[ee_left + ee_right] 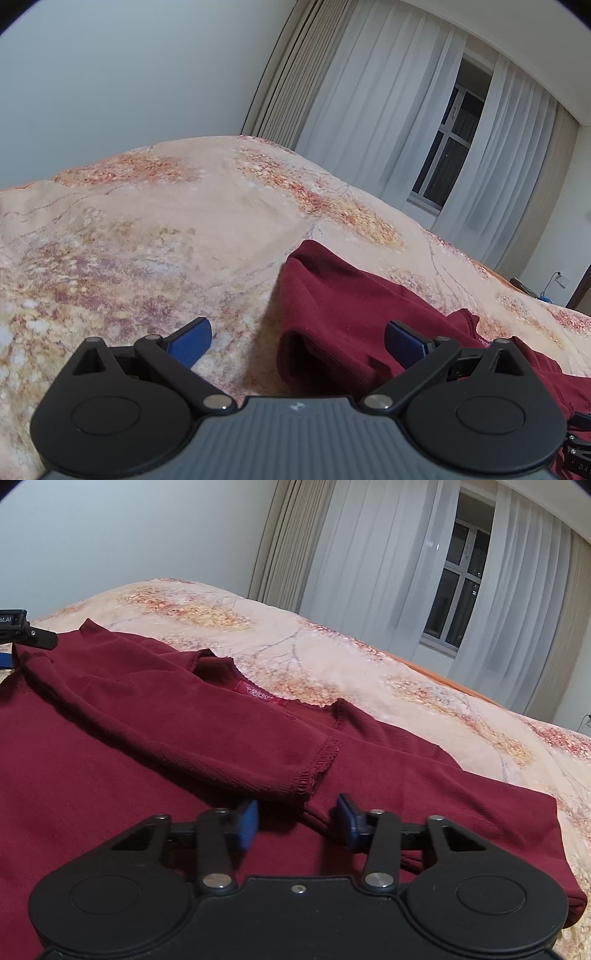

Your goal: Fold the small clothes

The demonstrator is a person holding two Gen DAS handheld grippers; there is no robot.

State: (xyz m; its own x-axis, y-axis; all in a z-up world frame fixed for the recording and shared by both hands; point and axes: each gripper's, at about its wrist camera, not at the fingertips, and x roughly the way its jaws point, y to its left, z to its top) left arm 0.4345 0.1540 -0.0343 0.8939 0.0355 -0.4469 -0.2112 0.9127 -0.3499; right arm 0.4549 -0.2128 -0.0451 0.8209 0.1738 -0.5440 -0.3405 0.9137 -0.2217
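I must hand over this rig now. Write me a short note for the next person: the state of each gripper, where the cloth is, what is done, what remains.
Left gripper: wide open, empty, over the shirt's left edge.
Right gripper: part open, nothing pinched, just above the cloth near the sleeve cuff.
Dark red shirt: flat on the floral bedspread, label up.
Done: one sleeve folded across the chest.
Left: the other sleeve, then the body folds.

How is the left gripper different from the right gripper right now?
The left gripper has its blue fingers spread wide; the right gripper has them much closer together. The left gripper sits at the dark red top's edge, half over the flowery bedspread; the right gripper is right over the top, by the folded-over sleeve's hem. Both are black with blue pads, and neither is pinching cloth.
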